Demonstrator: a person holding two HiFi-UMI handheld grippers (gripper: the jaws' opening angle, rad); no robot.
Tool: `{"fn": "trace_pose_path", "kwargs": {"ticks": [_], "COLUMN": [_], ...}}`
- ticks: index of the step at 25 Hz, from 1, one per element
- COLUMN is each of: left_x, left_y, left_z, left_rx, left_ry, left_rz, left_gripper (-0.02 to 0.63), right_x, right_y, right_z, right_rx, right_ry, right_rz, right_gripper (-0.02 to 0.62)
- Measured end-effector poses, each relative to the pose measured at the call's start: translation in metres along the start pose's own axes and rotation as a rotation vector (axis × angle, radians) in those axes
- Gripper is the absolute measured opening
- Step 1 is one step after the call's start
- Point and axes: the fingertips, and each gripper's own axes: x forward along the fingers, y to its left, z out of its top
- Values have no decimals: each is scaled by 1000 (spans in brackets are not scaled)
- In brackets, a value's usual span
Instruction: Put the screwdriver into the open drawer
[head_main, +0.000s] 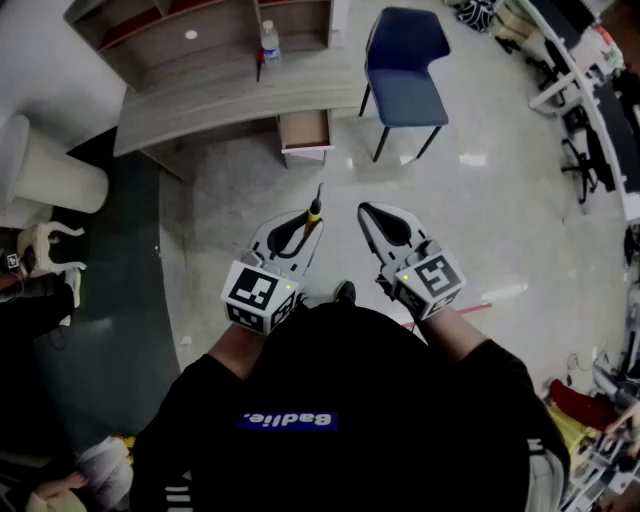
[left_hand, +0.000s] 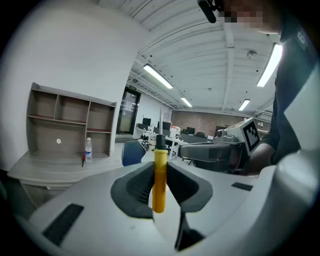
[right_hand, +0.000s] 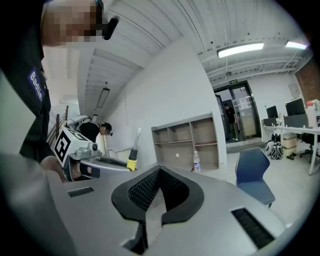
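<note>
Your left tongs (head_main: 306, 224) are clamping the screwdriver (left_hand: 159, 184) by its yellow handle, so it's not slipping. Your right tongs (right_hand: 158, 172) are pressing together w/ nothing inside. The open drawer (head_main: 305, 131) is sitting well ahead under the tabletop (head_main: 200, 95), so you're prob. carrying it there.

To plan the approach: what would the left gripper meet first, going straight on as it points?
Bare floor lies ahead; further on probably the blue chair, not the drawer, though depth is unclear.
</note>
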Motion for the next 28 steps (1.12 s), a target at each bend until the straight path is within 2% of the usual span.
{"fn": "trace_pose_path", "kwargs": {"ticks": [16,28], "left_x": [6,30], "left_y": [-11,-19], "left_z": [4,13], "left_rx": [6,9], "left_ry": [3,-6], "left_rz": [5,70], "left_gripper": [75,75], "right_x": [-6,-14], "right_y": [-9,-38], "right_z": [6,13], "right_rx": [18,19], "right_ry": [-16,-40], "right_rz": [6,50], "right_gripper": [29,29]}}
